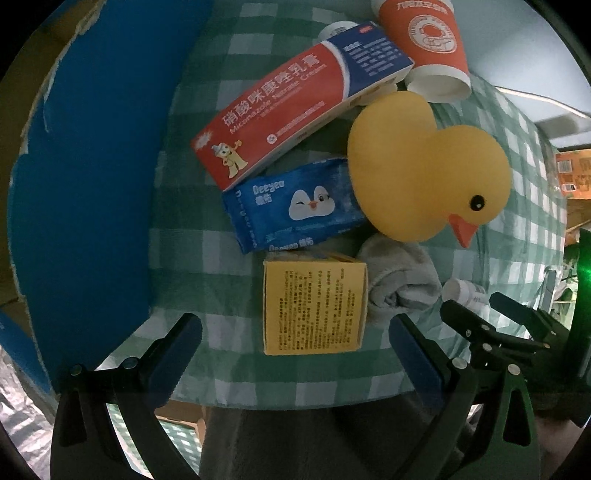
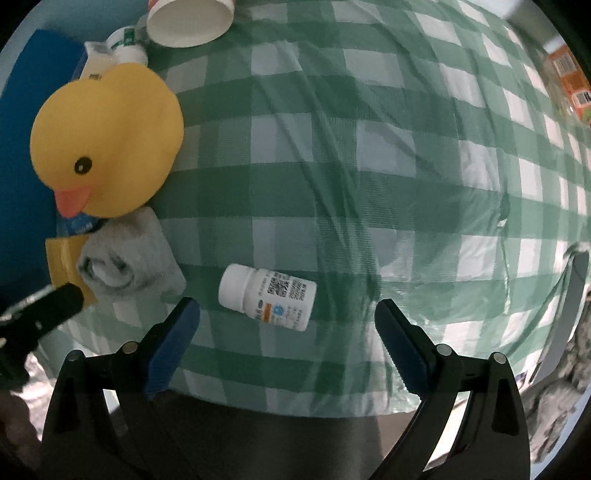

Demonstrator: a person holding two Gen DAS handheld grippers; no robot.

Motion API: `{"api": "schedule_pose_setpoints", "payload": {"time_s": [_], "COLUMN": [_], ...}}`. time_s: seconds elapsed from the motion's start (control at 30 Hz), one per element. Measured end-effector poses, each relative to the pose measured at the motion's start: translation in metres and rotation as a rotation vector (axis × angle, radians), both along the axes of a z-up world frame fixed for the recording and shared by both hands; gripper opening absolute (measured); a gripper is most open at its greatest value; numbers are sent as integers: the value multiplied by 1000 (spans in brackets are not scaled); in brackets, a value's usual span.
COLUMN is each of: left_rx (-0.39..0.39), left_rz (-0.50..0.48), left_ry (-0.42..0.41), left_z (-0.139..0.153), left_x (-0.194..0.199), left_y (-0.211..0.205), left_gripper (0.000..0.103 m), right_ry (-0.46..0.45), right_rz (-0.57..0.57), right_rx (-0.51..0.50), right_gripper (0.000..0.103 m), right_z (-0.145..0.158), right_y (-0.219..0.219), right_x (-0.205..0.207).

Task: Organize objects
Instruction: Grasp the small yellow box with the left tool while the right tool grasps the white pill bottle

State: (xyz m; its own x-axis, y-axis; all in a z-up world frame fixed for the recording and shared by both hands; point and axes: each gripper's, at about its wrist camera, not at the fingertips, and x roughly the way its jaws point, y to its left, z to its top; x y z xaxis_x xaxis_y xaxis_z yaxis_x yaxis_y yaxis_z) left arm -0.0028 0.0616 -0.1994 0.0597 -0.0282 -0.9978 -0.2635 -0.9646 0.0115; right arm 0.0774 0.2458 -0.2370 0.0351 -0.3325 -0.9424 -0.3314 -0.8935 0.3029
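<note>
My left gripper (image 1: 295,332) is open, its jaws either side of a yellow box (image 1: 314,302) lying on the green checked cloth (image 1: 184,258). Beyond it lie a blue wipes pack (image 1: 291,203), a red and blue cream box (image 1: 295,107), a yellow rubber duck (image 1: 424,166), a grey rolled sock (image 1: 399,280) and an orange paper cup (image 1: 428,44) on its side. My right gripper (image 2: 288,321) is open just in front of a white pill bottle (image 2: 267,295) lying on its side. The duck (image 2: 107,136) and sock (image 2: 125,262) sit to its left.
A blue bin wall (image 1: 85,166) stands left of the pile. A second small white bottle (image 2: 127,46) lies behind the duck by the cup (image 2: 188,22). The cloth (image 2: 406,184) stretches to the right. An orange carton (image 2: 569,74) sits at the far right edge.
</note>
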Motion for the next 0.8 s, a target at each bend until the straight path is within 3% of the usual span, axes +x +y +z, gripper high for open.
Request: {"api": "schedule_pose_setpoints", "payload": {"time_s": [0.33, 0.8], "left_rx": [-30, -49], "left_rz": [-7, -29], "left_ry": [-1, 0], "left_z": [-11, -12], "left_x": [-13, -23], "left_y": [-5, -29], "left_gripper": [102, 102], "right_ry": [7, 28], "right_rz": [-78, -11], "right_rx": [31, 108], "right_gripper": [79, 55], "right_z": [2, 15], "right_y": [0, -2], "right_x": [-14, -37]}}
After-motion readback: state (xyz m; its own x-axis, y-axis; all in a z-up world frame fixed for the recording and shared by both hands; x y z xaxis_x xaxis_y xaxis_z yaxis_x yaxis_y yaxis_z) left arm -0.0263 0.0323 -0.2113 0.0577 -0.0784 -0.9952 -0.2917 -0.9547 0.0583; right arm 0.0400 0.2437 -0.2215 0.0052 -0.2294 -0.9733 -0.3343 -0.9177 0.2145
